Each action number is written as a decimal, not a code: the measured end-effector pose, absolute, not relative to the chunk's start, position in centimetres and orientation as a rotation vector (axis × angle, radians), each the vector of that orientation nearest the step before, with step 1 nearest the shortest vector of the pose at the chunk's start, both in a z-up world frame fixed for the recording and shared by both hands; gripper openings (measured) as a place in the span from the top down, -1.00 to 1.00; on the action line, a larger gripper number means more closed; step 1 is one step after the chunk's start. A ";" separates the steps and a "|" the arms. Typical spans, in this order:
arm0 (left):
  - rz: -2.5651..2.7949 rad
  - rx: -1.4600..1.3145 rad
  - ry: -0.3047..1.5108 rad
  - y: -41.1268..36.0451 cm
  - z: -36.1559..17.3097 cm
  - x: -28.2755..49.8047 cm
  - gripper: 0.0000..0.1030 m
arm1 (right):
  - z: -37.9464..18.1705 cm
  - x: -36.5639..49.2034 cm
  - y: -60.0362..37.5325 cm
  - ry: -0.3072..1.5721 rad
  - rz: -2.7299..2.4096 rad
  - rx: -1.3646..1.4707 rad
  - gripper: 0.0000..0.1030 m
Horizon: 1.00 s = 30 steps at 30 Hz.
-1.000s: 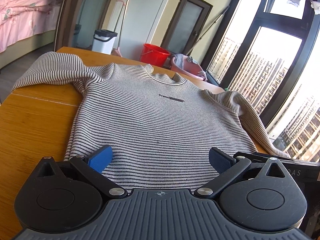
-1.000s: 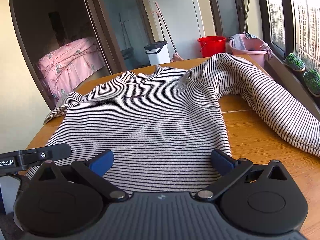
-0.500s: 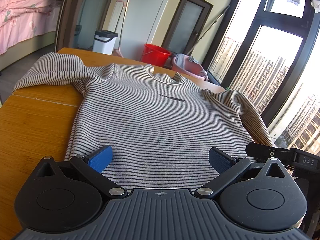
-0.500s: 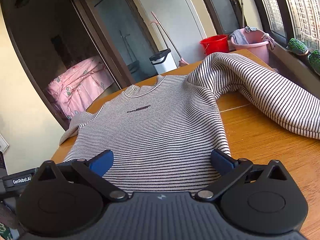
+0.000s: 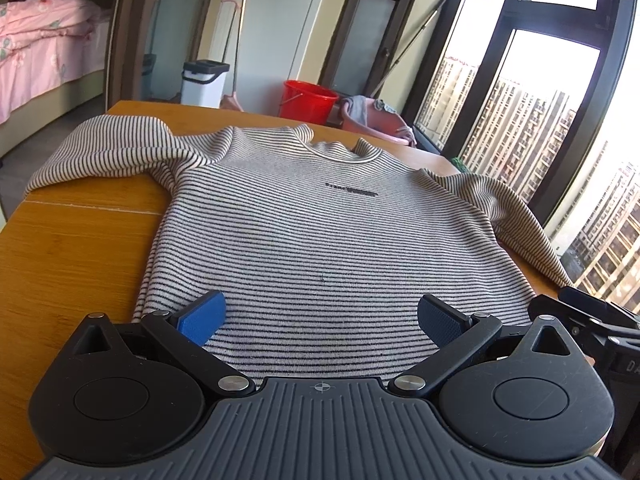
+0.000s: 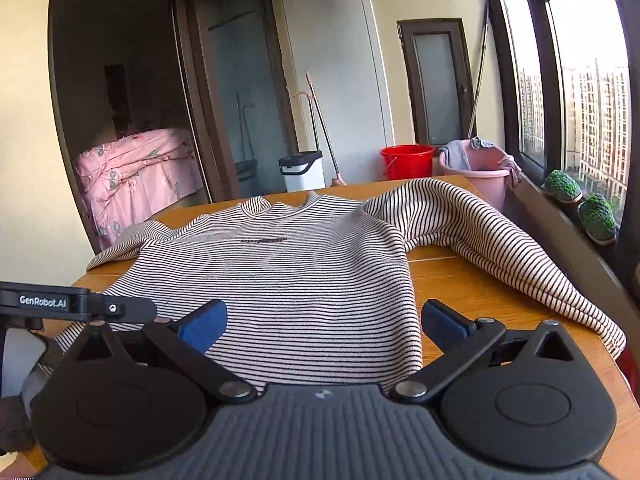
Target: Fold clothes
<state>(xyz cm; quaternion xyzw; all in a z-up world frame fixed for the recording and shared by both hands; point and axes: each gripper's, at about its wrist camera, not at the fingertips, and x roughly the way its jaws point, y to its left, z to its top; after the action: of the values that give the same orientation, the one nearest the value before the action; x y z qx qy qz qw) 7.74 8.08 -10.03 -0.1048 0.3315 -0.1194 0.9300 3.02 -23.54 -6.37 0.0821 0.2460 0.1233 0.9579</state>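
A black-and-white striped long-sleeved top lies flat, front up, on a wooden table, collar at the far end. Its sleeves spread out to both sides; the right sleeve drapes toward the table's right edge. My left gripper is open just above the hem, with nothing between its blue pads. My right gripper is open too, over the hem near the top's right side. Part of the other gripper shows at the edge of each view.
Beyond the table stand a red bucket, a pink basin with cloths, a white bin and mops. A pink bed lies through the doorway at left. Large windows run along the right, with small green plants on the sill.
The right gripper has lifted and tilted up, so its view now shows more of the room. The left gripper has barely moved. The top lies as before.
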 end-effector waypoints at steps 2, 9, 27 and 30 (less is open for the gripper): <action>-0.267 -0.192 0.702 7.8 -9.8 8.0 -1.00 | -6.5 5.0 -25.0 0.536 0.231 0.216 -1.00; -0.241 -0.328 0.757 12.9 -6.7 11.0 -1.00 | -7.1 12.3 -25.2 0.316 -0.064 -0.353 -1.00; -0.256 -0.215 0.698 11.6 -8.1 12.4 -1.00 | -6.3 7.3 -18.7 0.449 0.062 -0.032 -1.00; -0.277 -0.225 0.702 10.7 -9.4 12.6 -1.00 | -7.2 7.8 -17.7 0.426 0.012 -0.115 -1.00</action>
<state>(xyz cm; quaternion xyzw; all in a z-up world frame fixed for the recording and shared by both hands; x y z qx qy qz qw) 12.63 10.71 -9.35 -0.1094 0.3418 -0.1348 0.9236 7.75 -17.72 -7.16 -0.0569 0.2111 0.0060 0.9758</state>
